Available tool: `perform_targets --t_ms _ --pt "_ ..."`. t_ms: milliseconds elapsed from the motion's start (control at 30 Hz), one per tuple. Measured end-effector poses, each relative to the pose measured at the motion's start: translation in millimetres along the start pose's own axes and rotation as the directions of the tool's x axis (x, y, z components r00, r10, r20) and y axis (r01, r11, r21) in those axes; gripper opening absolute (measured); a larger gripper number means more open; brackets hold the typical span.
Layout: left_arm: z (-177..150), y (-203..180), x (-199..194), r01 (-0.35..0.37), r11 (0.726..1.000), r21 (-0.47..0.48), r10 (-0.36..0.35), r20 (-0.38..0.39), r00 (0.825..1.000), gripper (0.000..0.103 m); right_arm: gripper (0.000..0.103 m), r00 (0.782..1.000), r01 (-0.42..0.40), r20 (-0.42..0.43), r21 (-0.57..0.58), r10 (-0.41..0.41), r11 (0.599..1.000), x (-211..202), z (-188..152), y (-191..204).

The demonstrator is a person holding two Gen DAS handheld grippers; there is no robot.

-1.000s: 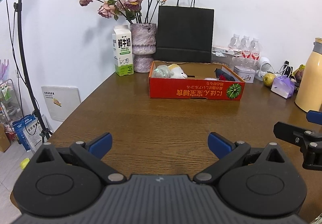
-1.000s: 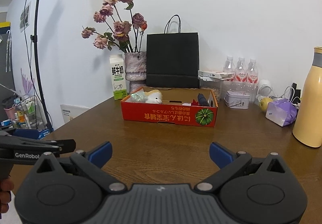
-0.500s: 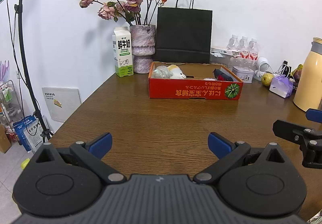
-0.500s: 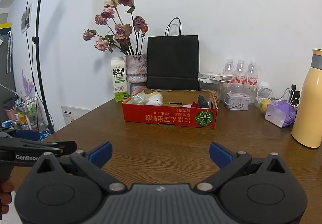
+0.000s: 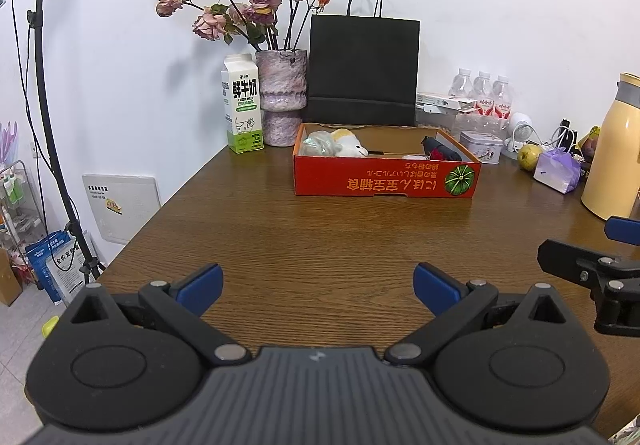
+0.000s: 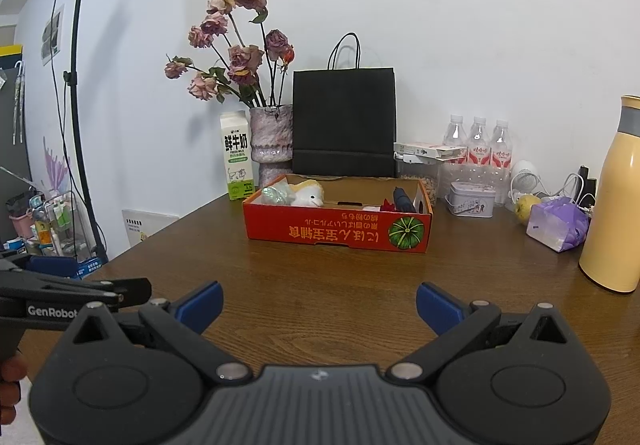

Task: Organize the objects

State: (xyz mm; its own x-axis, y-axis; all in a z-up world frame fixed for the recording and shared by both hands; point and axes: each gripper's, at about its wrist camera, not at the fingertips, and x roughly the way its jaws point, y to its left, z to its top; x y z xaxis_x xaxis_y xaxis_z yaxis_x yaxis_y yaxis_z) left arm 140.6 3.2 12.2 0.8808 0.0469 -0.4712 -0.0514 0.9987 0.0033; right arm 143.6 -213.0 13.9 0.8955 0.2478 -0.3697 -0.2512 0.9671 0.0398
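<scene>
Both wrist views face the far red box across the table.

Bright, even light; soft shadows of the flowers fall on the wall ahead. Fisheye bends edges; corners vignette dark; focus sharp.
</scene>
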Motion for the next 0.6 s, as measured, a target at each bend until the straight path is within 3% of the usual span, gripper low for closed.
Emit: perform_targets --t_ms 600 --pt "-1.0 -2.2 -1.0 0.024 1.0 0.02 -0.024 -0.002 1.0 0.103 0.103 1.0 0.001 0.001 0.001 -0.001 1.0 0.4 -1.9 -0.6"
